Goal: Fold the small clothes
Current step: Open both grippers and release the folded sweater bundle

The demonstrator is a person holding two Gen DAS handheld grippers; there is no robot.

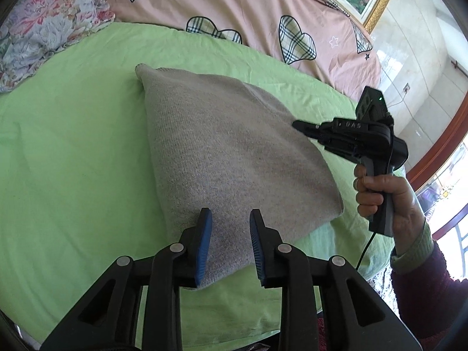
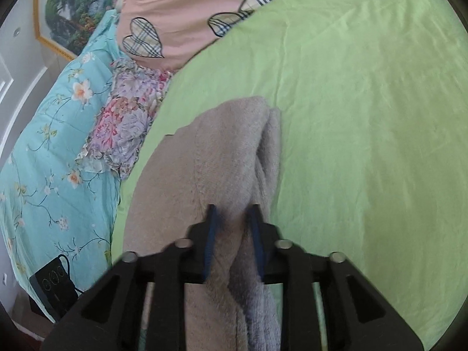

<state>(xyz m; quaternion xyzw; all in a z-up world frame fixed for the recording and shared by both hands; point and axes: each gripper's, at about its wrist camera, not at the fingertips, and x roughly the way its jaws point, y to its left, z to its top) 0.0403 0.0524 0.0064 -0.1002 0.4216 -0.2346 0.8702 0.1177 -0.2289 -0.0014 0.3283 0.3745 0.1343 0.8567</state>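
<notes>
A grey knitted garment (image 1: 228, 152) lies folded into a rough rectangle on the green sheet (image 1: 73, 152). My left gripper (image 1: 231, 228) is open, its blue pads (image 1: 204, 245) on either side of the garment's near corner, not closed on it. My right gripper (image 1: 301, 125), seen in the left wrist view, points at the garment's right edge. In the right wrist view the right gripper (image 2: 232, 219) has the garment's folded edge (image 2: 234, 152) between its blue pads, with a small gap still showing; the cloth bunches there.
A pink quilt with plaid hearts (image 1: 263, 5) lies behind the sheet. A floral pillow (image 1: 44, 29) and a turquoise flowered quilt (image 2: 58, 134) lie at the side. A black box with a cable (image 2: 55, 289) sits on the turquoise quilt. A framed picture (image 2: 70, 8) hangs on the wall.
</notes>
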